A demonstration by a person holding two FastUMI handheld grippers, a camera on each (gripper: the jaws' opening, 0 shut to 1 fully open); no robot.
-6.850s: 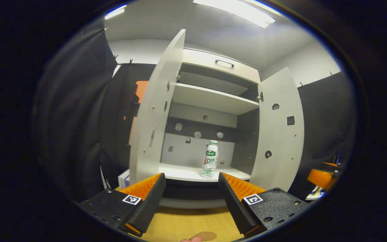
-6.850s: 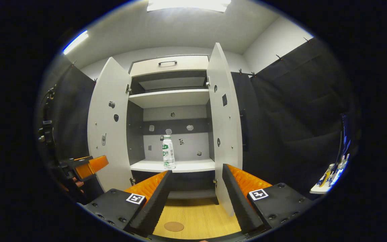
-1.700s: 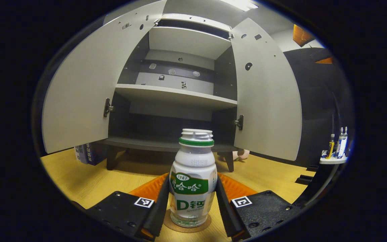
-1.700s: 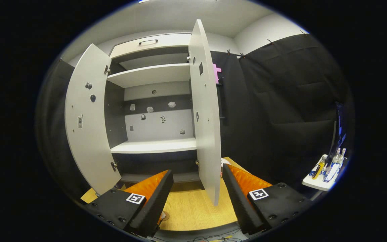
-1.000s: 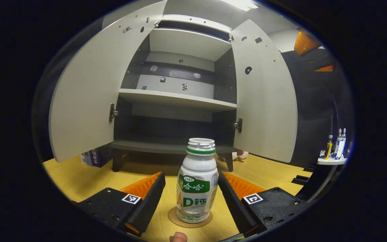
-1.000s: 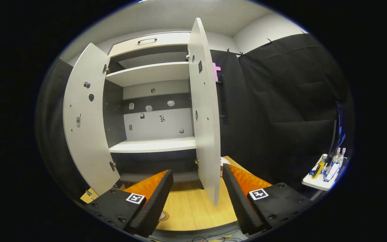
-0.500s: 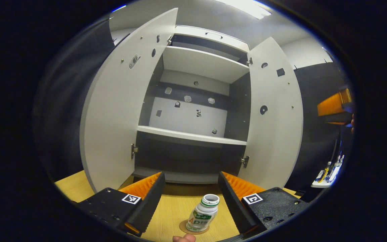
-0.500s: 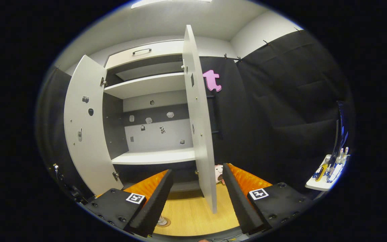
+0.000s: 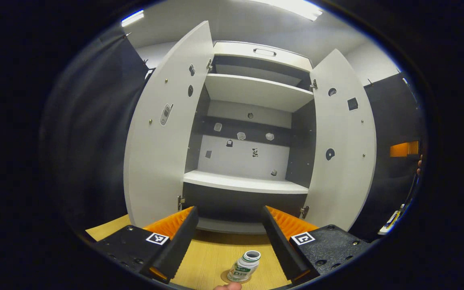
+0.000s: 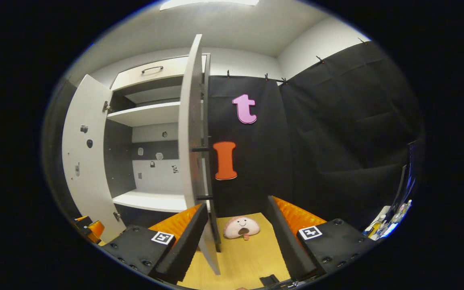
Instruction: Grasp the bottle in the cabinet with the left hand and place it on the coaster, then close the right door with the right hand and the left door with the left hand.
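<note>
Both cabinet (image 9: 252, 183) doors open, bottle (image 9: 244, 266) on coaster (image 9: 225, 276).

In the left gripper view the coaster (image 9: 224, 277) at six o'clock is mostly hidden under the bottle (image 9: 244, 266); a fingertip (image 9: 227, 286) is cut by the bottom edge; the stickers (image 9: 241, 135) on the cabinet's back wall are too small to identify; in the right gripper view the right door (image 10: 192, 161) hides part of the shelf (image 10: 150, 201).

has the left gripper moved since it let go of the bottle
Yes. The left gripper has risen and backed away: the bottle on its coaster now sits small and low, below the open fingers.
</note>
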